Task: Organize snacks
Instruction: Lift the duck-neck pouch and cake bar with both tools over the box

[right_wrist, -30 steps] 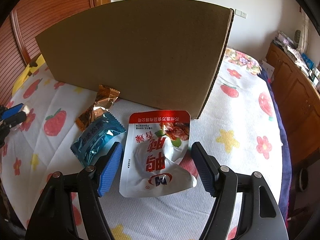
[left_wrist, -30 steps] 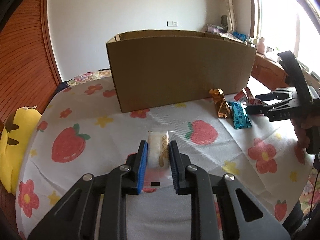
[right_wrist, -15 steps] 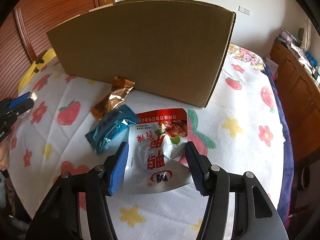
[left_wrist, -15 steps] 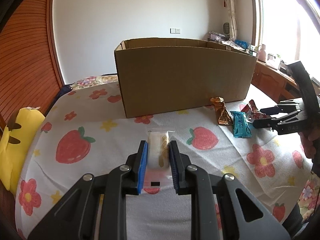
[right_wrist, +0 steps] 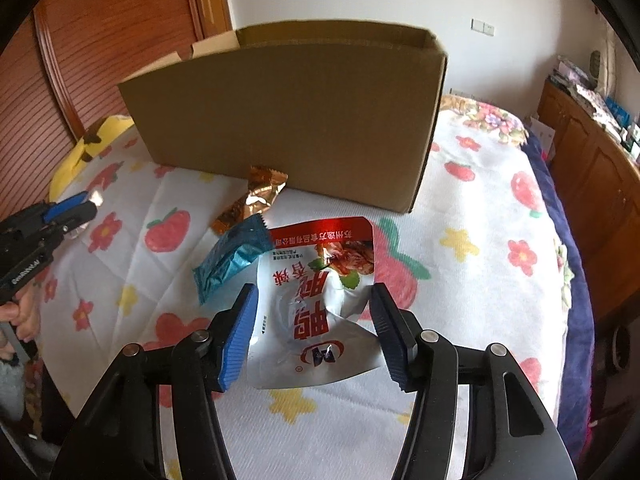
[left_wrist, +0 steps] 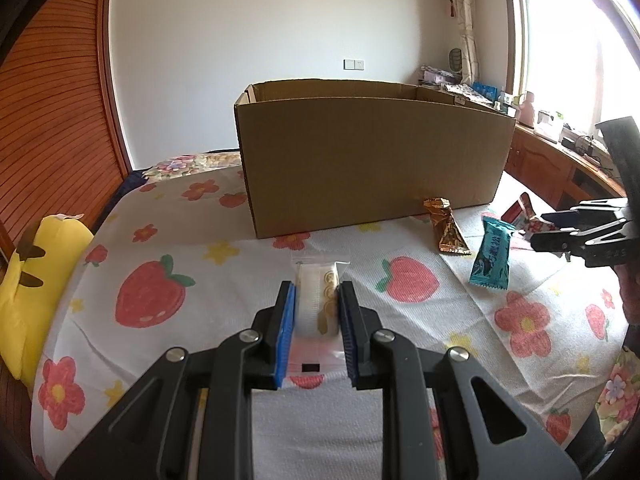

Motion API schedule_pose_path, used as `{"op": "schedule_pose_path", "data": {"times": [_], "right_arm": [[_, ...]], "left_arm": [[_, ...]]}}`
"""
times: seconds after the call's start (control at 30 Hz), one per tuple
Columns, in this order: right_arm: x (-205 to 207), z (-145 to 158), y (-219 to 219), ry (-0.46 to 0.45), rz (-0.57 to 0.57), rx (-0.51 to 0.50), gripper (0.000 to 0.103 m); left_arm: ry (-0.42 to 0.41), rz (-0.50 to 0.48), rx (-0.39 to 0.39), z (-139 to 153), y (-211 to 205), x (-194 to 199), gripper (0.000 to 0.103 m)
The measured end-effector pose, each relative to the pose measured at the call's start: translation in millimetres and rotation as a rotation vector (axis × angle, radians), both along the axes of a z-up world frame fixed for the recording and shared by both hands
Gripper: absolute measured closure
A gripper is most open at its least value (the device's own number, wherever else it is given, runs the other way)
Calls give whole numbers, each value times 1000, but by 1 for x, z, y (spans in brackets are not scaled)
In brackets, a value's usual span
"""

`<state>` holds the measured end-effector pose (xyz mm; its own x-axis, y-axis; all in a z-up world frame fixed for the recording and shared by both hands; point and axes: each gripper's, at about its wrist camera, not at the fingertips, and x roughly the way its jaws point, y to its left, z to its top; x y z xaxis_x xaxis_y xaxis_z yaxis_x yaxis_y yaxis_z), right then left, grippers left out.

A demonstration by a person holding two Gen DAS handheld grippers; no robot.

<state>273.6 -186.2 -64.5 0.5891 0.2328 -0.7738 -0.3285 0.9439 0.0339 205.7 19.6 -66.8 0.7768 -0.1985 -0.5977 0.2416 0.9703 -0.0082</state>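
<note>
Right tool (right_wrist: 314,332) lifted pouch (right_wrist: 320,300), box (right_wrist: 296,120) ahead

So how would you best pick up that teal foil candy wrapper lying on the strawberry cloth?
Grip the teal foil candy wrapper across its plump middle, coming from above: it lies flat, its crimped ends are thin, and the silver-red pouch crowds one side.

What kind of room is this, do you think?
Most likely a bedroom at home. The work goes on over a bed under a strawberry-print sheet, a yellow plush toy lies at its edge, and a wooden cabinet stands alongside, under a curtained window.
</note>
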Motion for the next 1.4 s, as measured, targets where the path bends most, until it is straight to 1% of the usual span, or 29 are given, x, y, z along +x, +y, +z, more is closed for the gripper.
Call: {"op": "schedule_pose_path", "data": {"times": [0.13, 0.47, 0.7, 0.9, 1.07, 1.2, 1.4], "right_arm": [[-5, 9, -1, -25, -9, -26, 45], [-20, 38, -3, -93, -2, -1, 45], [-26, 55, 5, -140, 23, 20, 45], [-20, 69, 15, -166, 44, 20, 45], [-5, 88, 25, -216, 81, 23, 45], [10, 101, 32, -251, 99, 17, 45], [38, 118, 41, -305, 113, 44, 45]], "left_arm": [[2, 0, 0, 1, 0, 0, 83], [0, -2, 7, 3, -2, 0, 83], [12, -3, -15, 7, -1, 2, 83], [-10, -13, -47, 32, -2, 8, 83], [-57, -31, -42, 60, -9, 19, 83], [-88, -52, -45, 81, -14, 35, 83], [-129, -63, -41, 106, -21, 73, 83]]}}
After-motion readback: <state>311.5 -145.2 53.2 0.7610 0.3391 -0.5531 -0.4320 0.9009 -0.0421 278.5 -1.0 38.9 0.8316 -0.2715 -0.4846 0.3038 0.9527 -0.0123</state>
